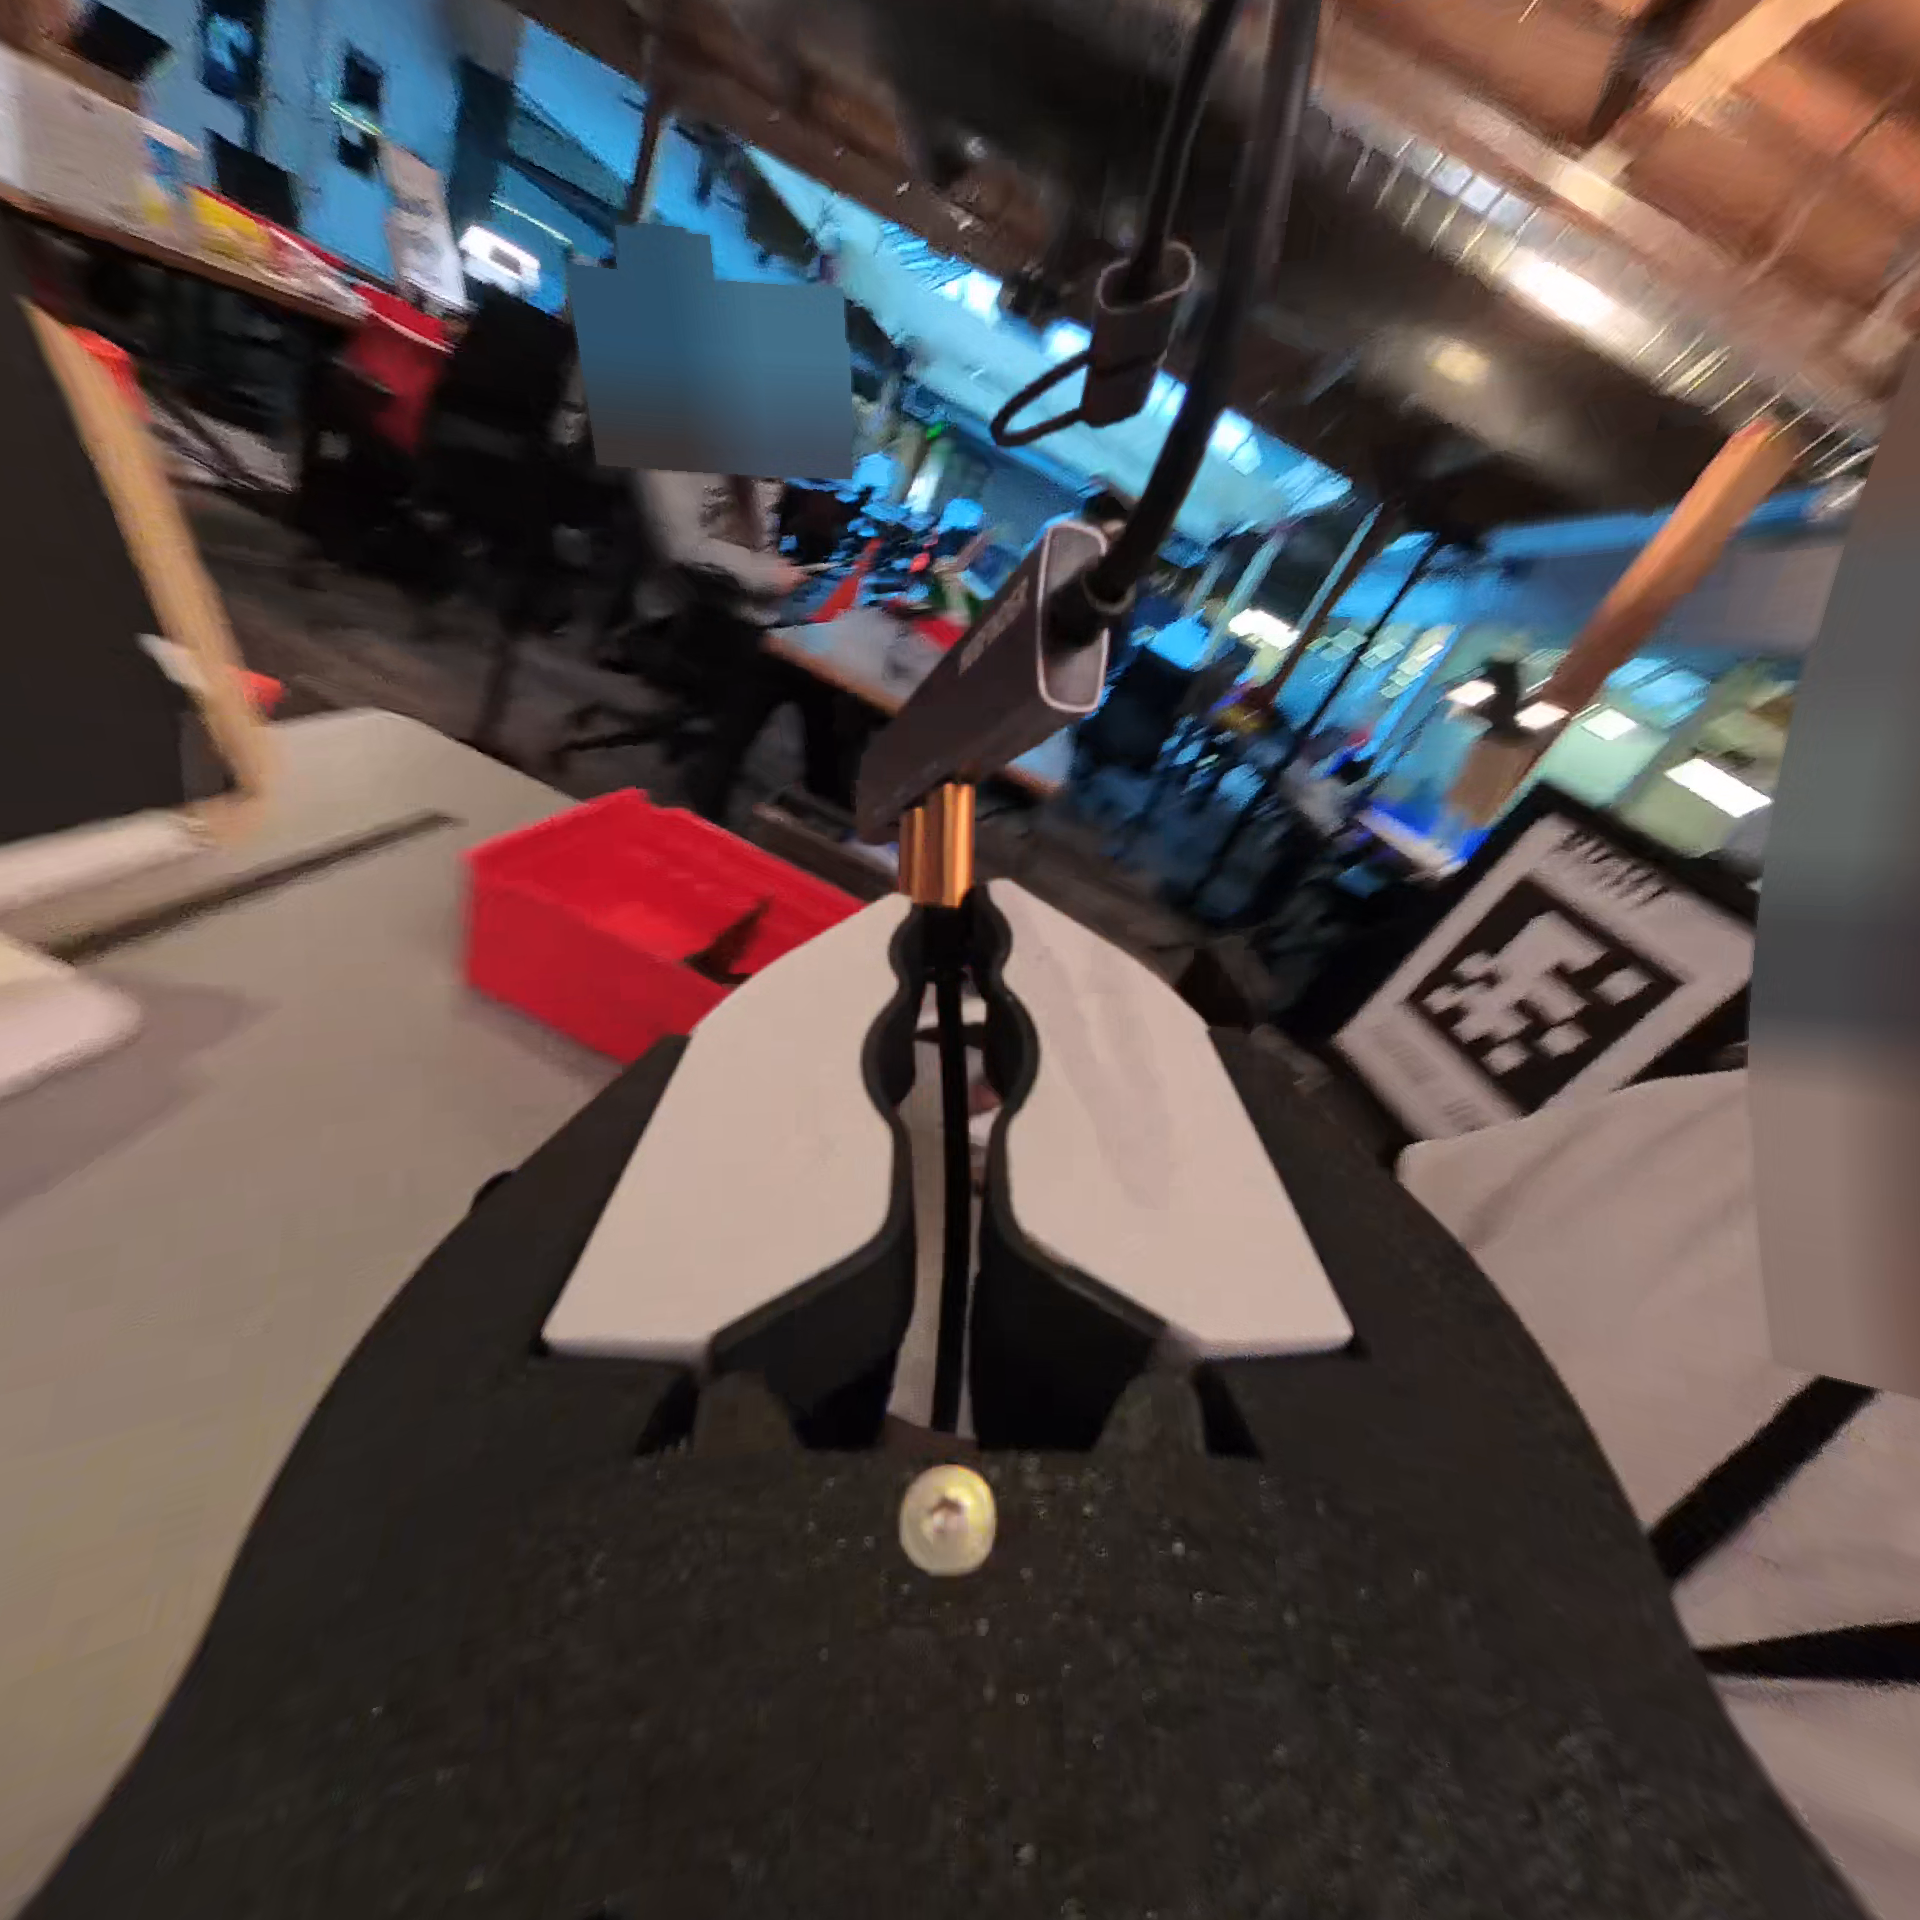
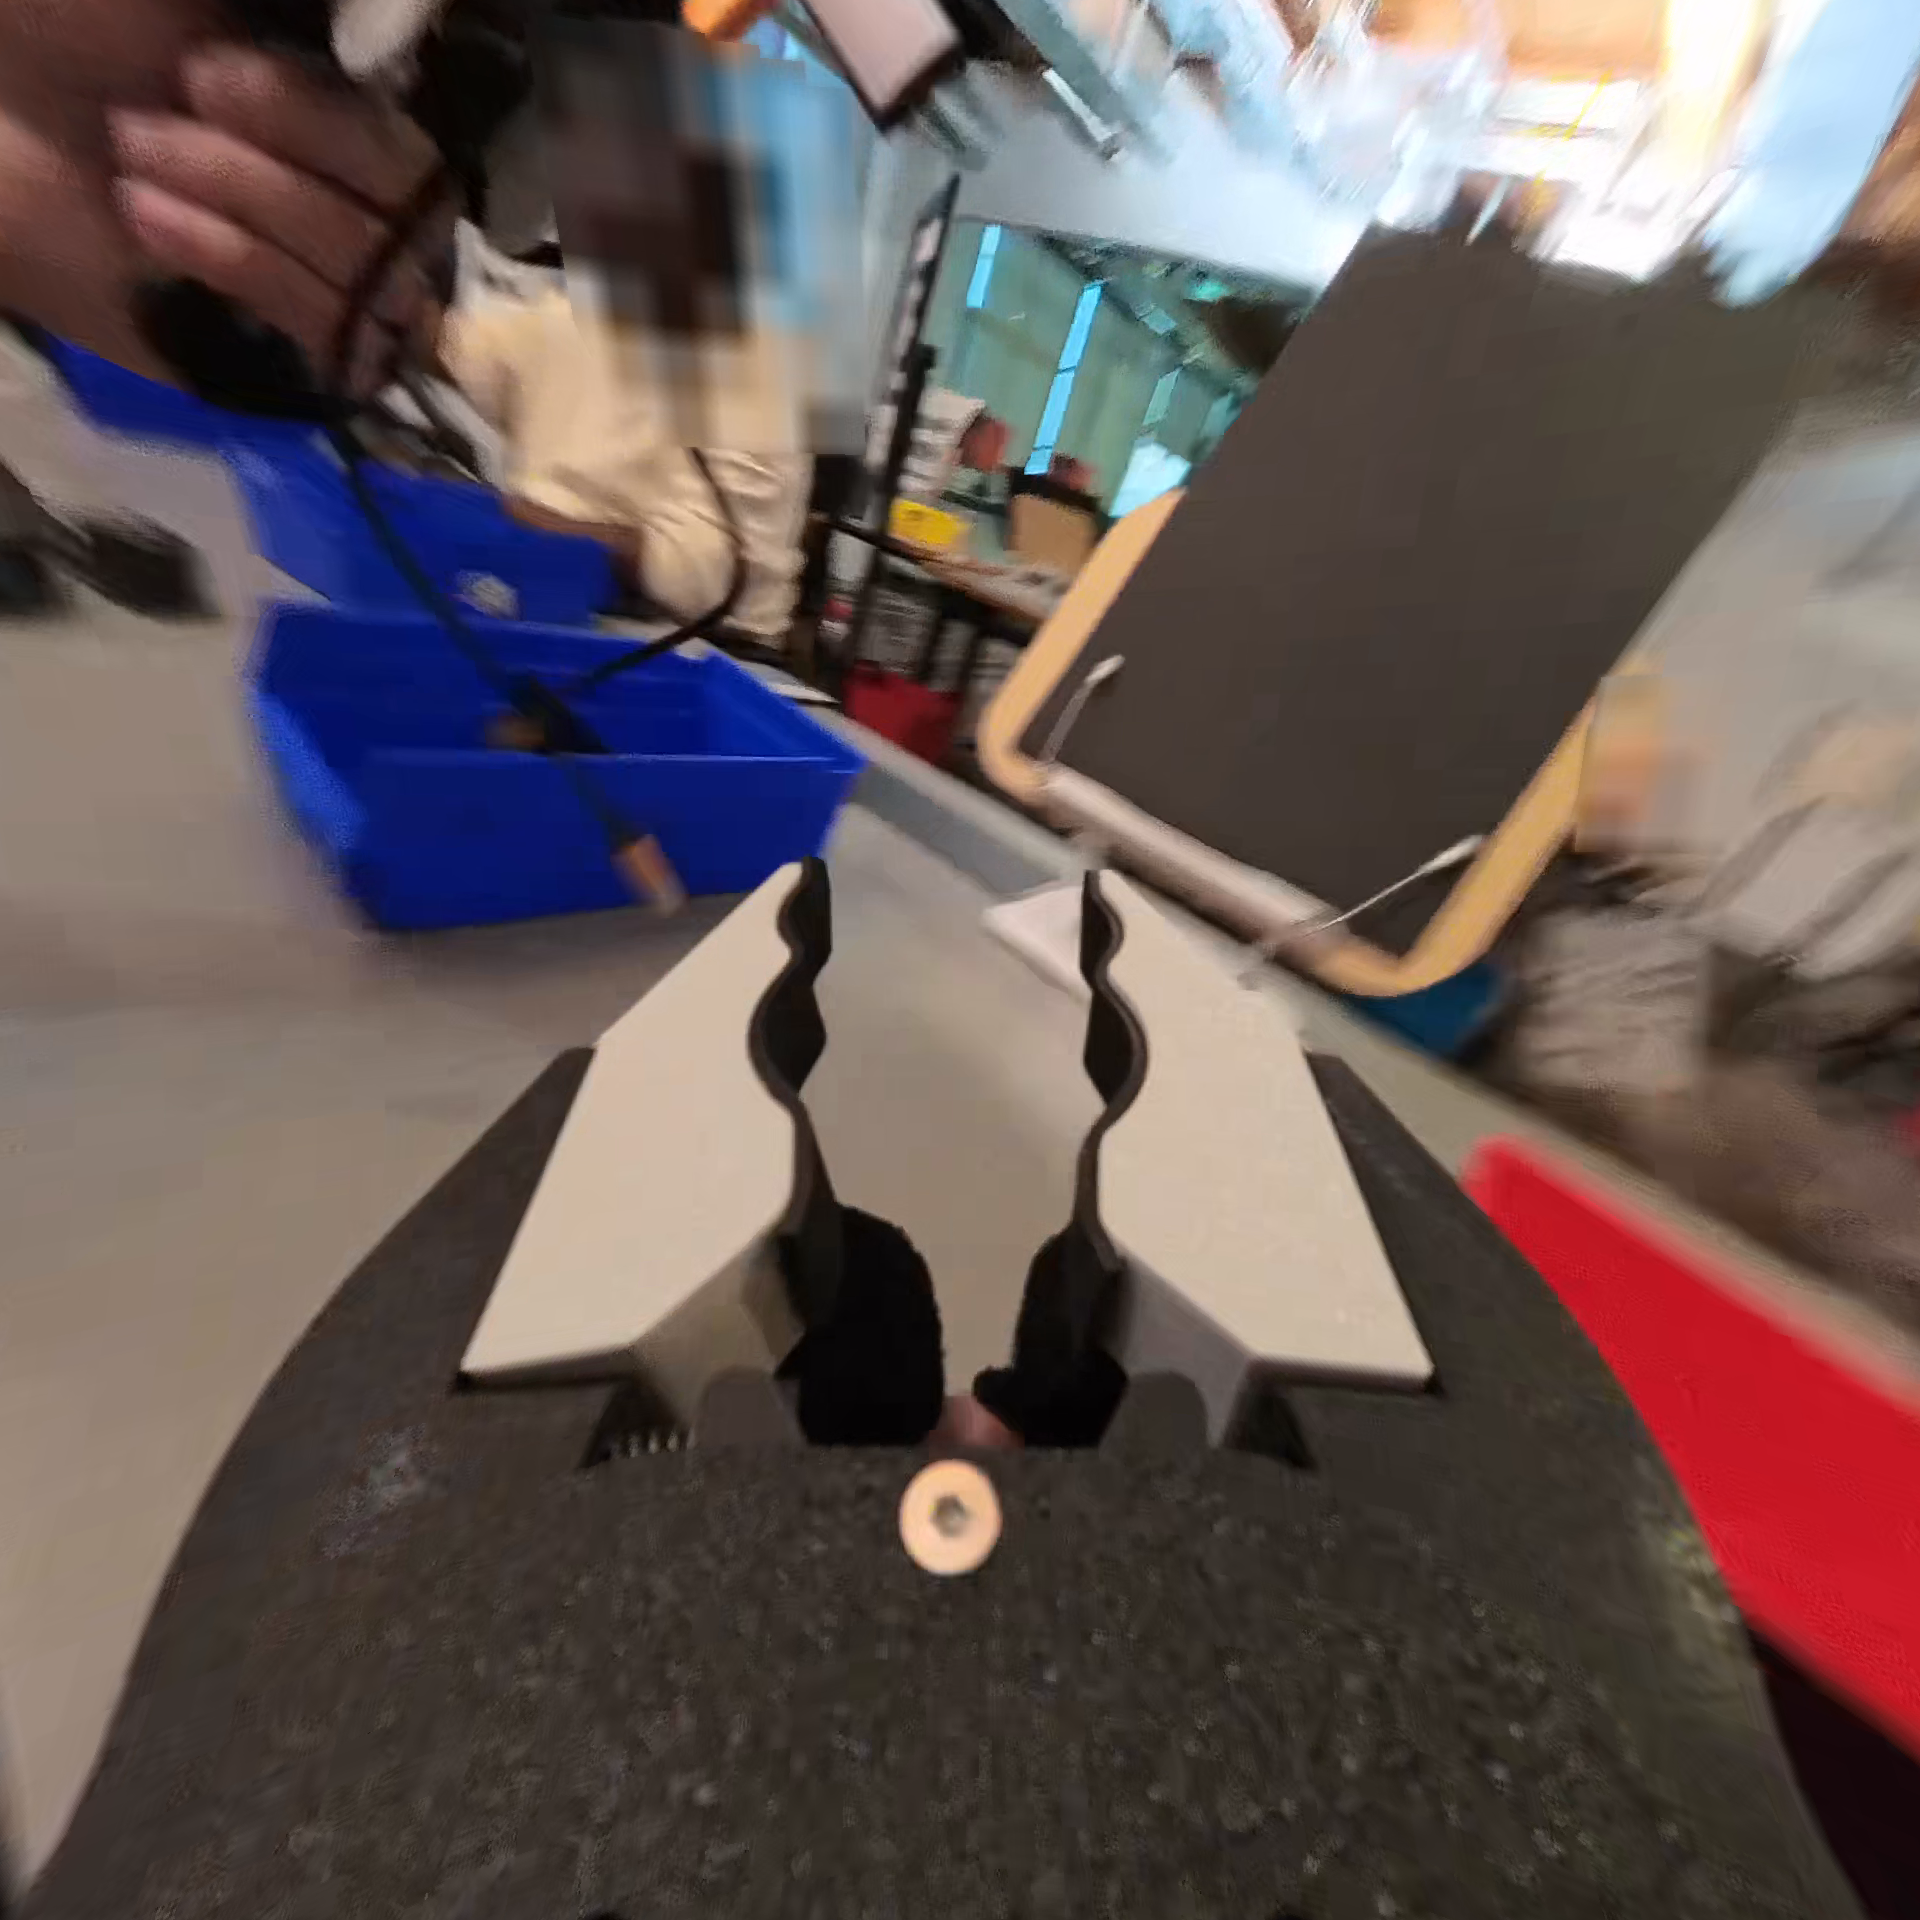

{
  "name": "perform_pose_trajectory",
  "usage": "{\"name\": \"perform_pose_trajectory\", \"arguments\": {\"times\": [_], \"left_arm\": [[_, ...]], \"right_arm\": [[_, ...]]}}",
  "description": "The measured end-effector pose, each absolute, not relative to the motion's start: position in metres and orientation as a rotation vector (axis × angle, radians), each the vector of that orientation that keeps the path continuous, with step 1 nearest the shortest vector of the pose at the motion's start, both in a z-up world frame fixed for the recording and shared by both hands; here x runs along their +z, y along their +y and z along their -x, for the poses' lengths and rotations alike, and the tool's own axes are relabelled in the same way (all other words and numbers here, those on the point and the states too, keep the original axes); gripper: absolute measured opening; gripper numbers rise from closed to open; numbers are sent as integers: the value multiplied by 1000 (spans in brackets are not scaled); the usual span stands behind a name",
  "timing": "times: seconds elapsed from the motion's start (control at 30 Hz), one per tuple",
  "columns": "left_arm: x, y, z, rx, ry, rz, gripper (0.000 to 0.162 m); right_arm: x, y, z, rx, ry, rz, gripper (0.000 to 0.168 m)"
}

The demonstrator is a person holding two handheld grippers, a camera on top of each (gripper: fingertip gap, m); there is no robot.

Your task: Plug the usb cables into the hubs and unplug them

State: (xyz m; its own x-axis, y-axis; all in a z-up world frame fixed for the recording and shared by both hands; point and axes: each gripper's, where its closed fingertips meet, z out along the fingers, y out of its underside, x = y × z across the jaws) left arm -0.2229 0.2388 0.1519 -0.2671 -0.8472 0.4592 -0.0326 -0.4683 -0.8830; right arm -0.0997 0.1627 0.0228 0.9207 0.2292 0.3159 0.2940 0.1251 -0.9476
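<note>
Two grippers show: the left gripper [image 1: 943, 914] pinches a black cable [image 1: 951, 1195] by its copper plug [image 1: 935, 852], raised beyond a red bin [image 1: 582, 935], while the right gripper [image 2: 951, 904] gapes empty near a blue bin [image 2: 582, 831].

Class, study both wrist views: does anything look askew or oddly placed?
Yes. The left tool is shut on a black cable, whose copper connector meets a tilted dark adapter hanging in mid-air. In the right wrist view another cable trails from a hand over the blue bin.
</note>
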Motion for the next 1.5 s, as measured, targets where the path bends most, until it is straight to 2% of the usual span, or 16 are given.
{"name": "perform_pose_trajectory", "arguments": {"times": [0.07, 0.2, 0.33, 0.37, 0.4, 0.43, 0.6, 0.67, 0.77, 0.9, 1.07, 1.17, 1.27, 1.33, 1.5], "left_arm": [[144, 204, 206, -1977, 1047, 1384, 7], [113, 155, 170, -2123, 953, 1498, 7], [89, 133, 153, -2233, 894, 1545, 7], [80, 131, 149, -2232, 883, 1581, 7], [69, 132, 145, -2193, 869, 1634, 7], [58, 132, 142, -2158, 875, 1676, 7], [40, 136, 147, -1941, 1026, 1558, 13], [32, 143, 152, -1790, 1107, 1469, 25], [13, 166, 154, -1595, 1152, 1418, 32], [-6, 176, 149, -1657, 1154, 1430, 43], [-23, 180, 144, -1646, 1226, 1296, 44], [-28, 173, 146, -1724, 1343, 1190, 38], [-44, 167, 146, -1646, 1532, 1070, 26], [-51, 168, 143, -1569, 1616, 991, 11], [-65, 165, 128, -1459, 1740, 857, 14]], "right_arm": [[48, 160, 97, -373, -515, 1388, 45], [100, 145, 100, -784, -562, 1176, 53], [76, 159, 105, -929, -688, 1226, 54], [72, 162, 100, -966, -674, 1221, 41], [72, 162, 96, -995, -656, 1201, 16], [64, 164, 95, -986, -676, 1231, 16], [22, 177, 92, -727, -707, 1399, 9], [4, 183, 90, -536, -676, 1454, 9], [-24, 186, 107, -208, -720, 1484, 8], [-46, 197, 114, 68, -620, 1519, 8], [-59, 182, 146, 477, -722, 1486, 8], [-65, 182, 147, 527, -772, 1509, 8], [-72, 179, 142, 558, -840, 1557, 8], [-79, 175, 142, 547, -912, 1616, 7], [-90, 180, 130, 416, -1059, 1759, 7]]}}
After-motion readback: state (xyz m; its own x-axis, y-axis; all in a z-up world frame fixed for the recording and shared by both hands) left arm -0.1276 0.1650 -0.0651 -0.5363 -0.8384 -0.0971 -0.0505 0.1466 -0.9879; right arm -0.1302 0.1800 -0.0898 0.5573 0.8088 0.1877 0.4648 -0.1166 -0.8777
